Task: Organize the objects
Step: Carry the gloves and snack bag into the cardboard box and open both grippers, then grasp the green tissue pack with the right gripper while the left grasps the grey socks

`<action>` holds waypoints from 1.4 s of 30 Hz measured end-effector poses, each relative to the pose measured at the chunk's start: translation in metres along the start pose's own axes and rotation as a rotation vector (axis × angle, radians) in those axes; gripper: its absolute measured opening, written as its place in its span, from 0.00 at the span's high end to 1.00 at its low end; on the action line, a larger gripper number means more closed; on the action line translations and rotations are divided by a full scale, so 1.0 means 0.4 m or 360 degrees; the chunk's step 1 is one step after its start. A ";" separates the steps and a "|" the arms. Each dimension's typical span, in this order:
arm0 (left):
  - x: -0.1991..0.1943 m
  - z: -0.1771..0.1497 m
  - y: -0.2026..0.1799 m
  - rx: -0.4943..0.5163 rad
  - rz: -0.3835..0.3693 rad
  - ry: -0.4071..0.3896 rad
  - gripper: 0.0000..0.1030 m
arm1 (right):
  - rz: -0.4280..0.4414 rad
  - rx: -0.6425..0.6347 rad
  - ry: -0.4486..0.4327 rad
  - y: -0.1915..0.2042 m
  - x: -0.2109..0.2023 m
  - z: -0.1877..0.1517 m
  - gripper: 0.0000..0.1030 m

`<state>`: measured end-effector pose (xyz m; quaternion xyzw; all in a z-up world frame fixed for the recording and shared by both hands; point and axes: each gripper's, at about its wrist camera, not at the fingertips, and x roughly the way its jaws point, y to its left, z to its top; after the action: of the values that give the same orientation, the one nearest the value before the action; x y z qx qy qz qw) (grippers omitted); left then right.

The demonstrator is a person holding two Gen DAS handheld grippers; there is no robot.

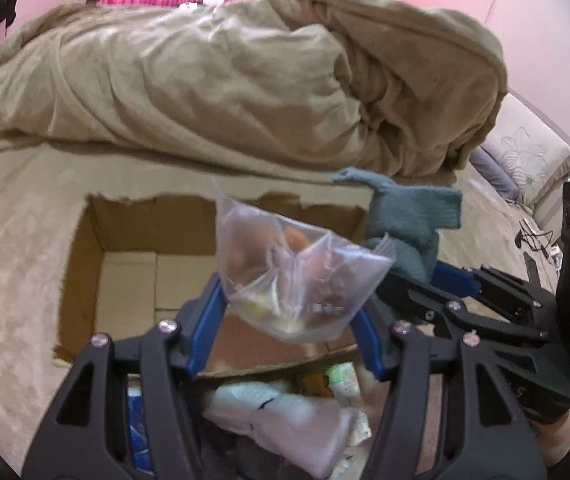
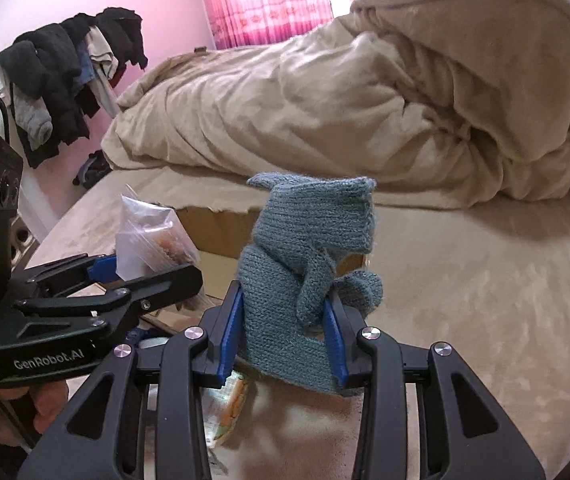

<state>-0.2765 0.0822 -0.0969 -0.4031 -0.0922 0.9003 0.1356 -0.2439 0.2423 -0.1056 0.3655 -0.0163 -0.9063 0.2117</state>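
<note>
My left gripper (image 1: pixel 289 312) is shut on a clear plastic bag (image 1: pixel 297 272) with small items inside, held above an open cardboard box (image 1: pixel 85 264) that sits on the bed. The box's floor looks bare. My right gripper (image 2: pixel 285 320) is shut on a blue-grey knitted glove (image 2: pixel 313 248), whose cuff and fingers stick up between the blue pads. In the left wrist view the right gripper (image 1: pixel 425 276) hangs with the glove (image 1: pixel 409 220) over the box's right edge. In the right wrist view the left gripper (image 2: pixel 145 272) and bag (image 2: pixel 149 236) are to the left.
A bunched beige duvet (image 1: pixel 245 80) lies behind the box on the bed sheet (image 1: pixel 9 240). Packets and a pale bag (image 1: pixel 285 420) are piled below the left gripper. Dark clothes (image 2: pixel 65 76) hang on a rack at left, and pillows (image 1: pixel 525 156) lie at right.
</note>
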 end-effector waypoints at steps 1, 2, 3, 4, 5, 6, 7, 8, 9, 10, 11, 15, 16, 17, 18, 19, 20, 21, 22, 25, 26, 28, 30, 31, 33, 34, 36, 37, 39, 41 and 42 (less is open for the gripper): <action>0.010 -0.003 0.001 0.0001 0.0005 0.0013 0.41 | 0.0014 0.0007 0.0010 -0.006 0.009 -0.004 0.62; 0.019 -0.006 0.004 0.0001 0.0009 0.0024 0.41 | 0.0020 0.0011 0.0019 -0.008 0.015 -0.007 0.62; 0.031 -0.009 0.008 -0.0002 0.0012 0.0043 0.41 | 0.0022 0.0008 0.0028 -0.010 0.021 -0.008 0.62; 0.041 -0.011 0.013 -0.0008 0.0016 0.0061 0.40 | 0.0015 -0.0020 0.0034 -0.007 0.028 -0.010 0.62; 0.056 -0.013 0.020 -0.0026 0.0020 0.0094 0.40 | 0.0012 -0.0040 0.0040 -0.005 0.033 -0.012 0.61; 0.065 -0.015 0.026 -0.0042 0.0022 0.0117 0.39 | 0.0015 -0.0049 0.0050 -0.005 0.040 -0.013 0.61; 0.072 -0.015 0.030 -0.0051 0.0031 0.0134 0.39 | 0.0027 -0.0042 0.0073 -0.009 0.052 -0.015 0.60; 0.076 -0.015 0.032 -0.0055 0.0043 0.0145 0.39 | 0.0032 -0.0036 0.0087 -0.012 0.060 -0.017 0.60; 0.077 -0.015 0.033 -0.0059 0.0054 0.0143 0.39 | 0.0028 -0.0034 0.0104 -0.013 0.069 -0.020 0.59; 0.077 -0.014 0.034 -0.0063 0.0054 0.0142 0.38 | 0.0021 -0.0037 0.0110 -0.011 0.076 -0.020 0.59; 0.077 -0.014 0.037 -0.0071 0.0054 0.0143 0.38 | 0.0021 -0.0038 0.0109 -0.011 0.077 -0.021 0.59; 0.064 -0.013 0.045 -0.0082 0.0071 0.0139 0.36 | 0.0028 -0.0038 0.0104 -0.011 0.084 -0.022 0.53; 0.056 -0.013 0.050 -0.0090 0.0078 0.0127 0.33 | 0.0023 -0.0041 0.0102 -0.009 0.084 -0.022 0.52; 0.049 -0.014 0.055 -0.0101 0.0086 0.0110 0.31 | 0.0016 -0.0046 0.0096 -0.006 0.083 -0.023 0.48; 0.035 -0.016 0.062 -0.0117 0.0090 0.0081 0.27 | 0.0007 -0.0048 0.0088 -0.004 0.080 -0.022 0.42; 0.024 -0.015 0.066 -0.0126 0.0092 0.0066 0.24 | 0.0005 -0.0043 0.0077 -0.005 0.076 -0.021 0.40; 0.007 -0.017 0.068 -0.0135 0.0073 0.0050 0.19 | 0.0021 -0.0033 0.0072 -0.007 0.072 -0.020 0.39; -0.010 -0.018 0.069 -0.0134 0.0053 0.0038 0.19 | 0.0026 -0.0022 0.0069 -0.008 0.068 -0.020 0.38; -0.027 -0.019 0.066 -0.0122 0.0047 0.0022 0.19 | 0.0012 -0.0021 0.0065 -0.007 0.062 -0.022 0.38; -0.087 -0.025 0.056 -0.0080 0.0065 -0.0032 0.19 | -0.0015 -0.0011 0.0050 0.001 0.038 -0.023 0.38; -0.107 -0.028 0.055 -0.0076 0.0070 -0.0047 0.19 | -0.0022 -0.0008 0.0044 0.005 0.030 -0.023 0.38; -0.156 -0.035 0.053 -0.0073 0.0068 -0.0080 0.19 | -0.0040 0.0002 0.0023 0.016 0.003 -0.022 0.38; -0.203 -0.041 0.048 -0.0062 0.0069 -0.0109 0.19 | -0.0055 0.0018 0.0008 0.025 -0.028 -0.025 0.38; -0.225 -0.045 0.047 -0.0056 0.0070 -0.0120 0.19 | -0.0059 0.0022 0.0004 0.030 -0.038 -0.026 0.38; -0.274 -0.052 0.042 -0.0045 0.0073 -0.0150 0.19 | -0.0073 0.0032 -0.0004 0.040 -0.071 -0.031 0.38; -0.295 -0.055 0.041 -0.0041 0.0069 -0.0162 0.19 | -0.0080 0.0038 -0.0011 0.046 -0.093 -0.034 0.38; -0.343 -0.067 0.040 -0.0038 0.0067 -0.0186 0.19 | -0.0092 0.0046 -0.0028 0.056 -0.126 -0.037 0.38; -0.363 -0.073 0.040 -0.0041 0.0064 -0.0195 0.19 | -0.0099 0.0050 -0.0039 0.063 -0.151 -0.039 0.38; -0.404 -0.088 0.040 -0.0050 0.0070 -0.0211 0.19 | -0.0106 0.0047 -0.0055 0.077 -0.182 -0.042 0.38; -0.437 -0.101 0.041 -0.0055 0.0073 -0.0223 0.18 | -0.0114 0.0036 -0.0070 0.094 -0.218 -0.045 0.38; -0.458 -0.113 0.042 -0.0054 0.0079 -0.0231 0.18 | -0.0115 0.0032 -0.0077 0.101 -0.233 -0.047 0.38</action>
<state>-0.1285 0.0104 -0.0028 -0.3412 -0.1070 0.9286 0.0994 -0.1561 0.2446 -0.0509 0.3459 -0.0174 -0.9217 0.1746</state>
